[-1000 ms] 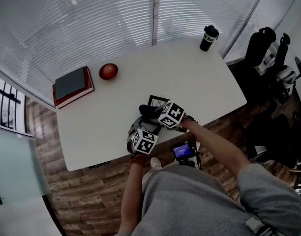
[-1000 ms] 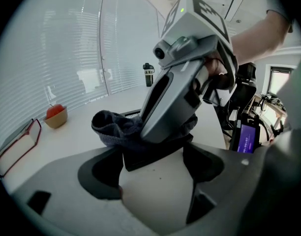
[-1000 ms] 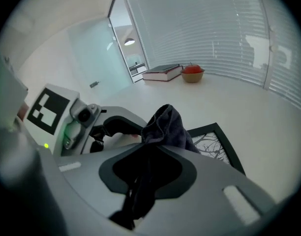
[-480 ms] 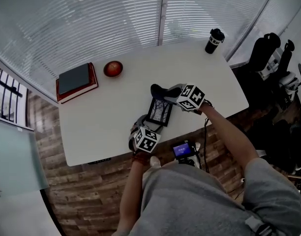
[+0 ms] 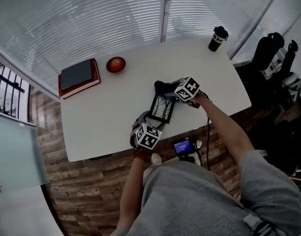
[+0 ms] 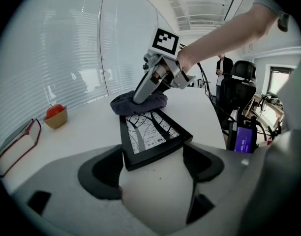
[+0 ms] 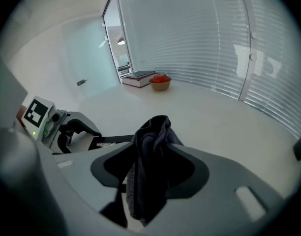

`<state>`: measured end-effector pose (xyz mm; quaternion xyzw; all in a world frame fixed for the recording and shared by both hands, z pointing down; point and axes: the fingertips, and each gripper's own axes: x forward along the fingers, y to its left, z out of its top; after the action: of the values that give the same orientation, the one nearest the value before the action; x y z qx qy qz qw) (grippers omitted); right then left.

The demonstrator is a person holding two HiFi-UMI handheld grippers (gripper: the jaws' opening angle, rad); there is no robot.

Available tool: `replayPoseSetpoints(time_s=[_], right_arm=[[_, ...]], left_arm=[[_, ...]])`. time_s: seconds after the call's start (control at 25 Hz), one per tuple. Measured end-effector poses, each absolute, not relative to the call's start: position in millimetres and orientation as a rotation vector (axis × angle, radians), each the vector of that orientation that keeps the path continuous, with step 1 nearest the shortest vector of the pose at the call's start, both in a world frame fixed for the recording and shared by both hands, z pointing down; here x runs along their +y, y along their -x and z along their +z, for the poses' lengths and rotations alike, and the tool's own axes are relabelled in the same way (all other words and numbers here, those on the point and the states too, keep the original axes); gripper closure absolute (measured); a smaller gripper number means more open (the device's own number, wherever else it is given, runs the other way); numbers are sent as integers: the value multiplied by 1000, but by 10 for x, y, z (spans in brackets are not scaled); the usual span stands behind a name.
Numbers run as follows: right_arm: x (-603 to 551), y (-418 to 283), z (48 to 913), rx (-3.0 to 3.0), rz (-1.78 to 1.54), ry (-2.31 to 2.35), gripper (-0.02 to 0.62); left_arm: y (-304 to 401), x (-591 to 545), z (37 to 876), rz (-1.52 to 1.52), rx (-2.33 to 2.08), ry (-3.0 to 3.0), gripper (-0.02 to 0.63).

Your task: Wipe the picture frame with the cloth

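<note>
A black picture frame point(image 5: 161, 108) with a tree print lies tilted at the near side of the white table point(image 5: 106, 107). My left gripper point(image 5: 149, 119) is shut on its near edge; in the left gripper view the frame point(image 6: 150, 134) sits wedged between both jaws. A dark cloth point(image 5: 162, 87) lies bunched on the table at the frame's far end. My right gripper point(image 5: 166, 89) is over it, its jaws opening with the cloth point(image 7: 150, 166) hanging loosely between them. In the left gripper view the right gripper point(image 6: 149, 85) rests on the cloth point(image 6: 138, 103).
A red and grey book stack point(image 5: 79, 76) and an apple in a bowl point(image 5: 116, 64) sit at the far left. A black cup point(image 5: 218, 38) stands at the far right corner. Office chairs point(image 5: 268, 53) are to the right. A small screen point(image 5: 184, 147) hangs below the near edge.
My right gripper has carried the cloth off the frame's face away from me to its far end, so the print now shows. The left gripper has stayed put on the frame.
</note>
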<state>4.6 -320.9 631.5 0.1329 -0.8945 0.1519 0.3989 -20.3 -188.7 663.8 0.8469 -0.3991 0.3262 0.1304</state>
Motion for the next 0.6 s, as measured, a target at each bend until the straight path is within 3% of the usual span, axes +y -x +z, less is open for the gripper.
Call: replayPoseSetpoints(time_s=[0.2, 0.36, 0.6], right_arm=[[-3342, 68, 6359, -2250, 392, -389, 360], [-3379, 114, 6457, -2270, 490, -451, 452], [-3275, -43, 6490, -2291, 577, -451, 471]], left_arm=[[193, -1907, 6626, 949, -1161, -2461, 230], [193, -1917, 6636, 950, -1164, -2460, 230], [208, -1922, 6635, 952, -1166, -2458, 229]])
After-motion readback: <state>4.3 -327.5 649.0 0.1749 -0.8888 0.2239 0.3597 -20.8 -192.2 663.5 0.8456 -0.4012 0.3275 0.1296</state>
